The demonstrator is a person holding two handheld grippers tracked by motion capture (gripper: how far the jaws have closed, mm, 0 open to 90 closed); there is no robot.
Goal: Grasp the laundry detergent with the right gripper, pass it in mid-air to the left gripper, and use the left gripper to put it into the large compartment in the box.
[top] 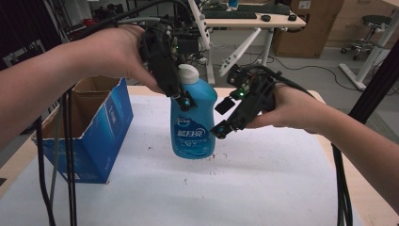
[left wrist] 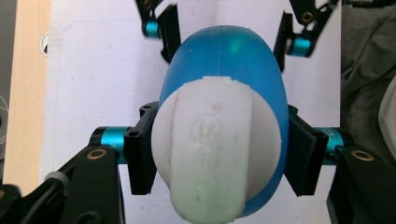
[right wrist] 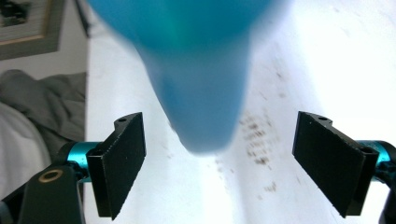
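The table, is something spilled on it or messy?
Yes. Small dark specks dot the white table cover near the blue bottle, like crumbs or dirt. No puddle shows. The left gripper holds the bottle upright.

Blue bottle (right wrist: 196, 70) — blurred, top cut off

Setting: a lab or office workspace. Behind the white-covered table (top: 263, 188) stood a desk (top: 249, 21) with keyboard (top: 234, 14) and mouse (top: 266, 18), a rolling stool (top: 371, 28), cardboard boxes (top: 306, 26), and floor cables (top: 306, 68).
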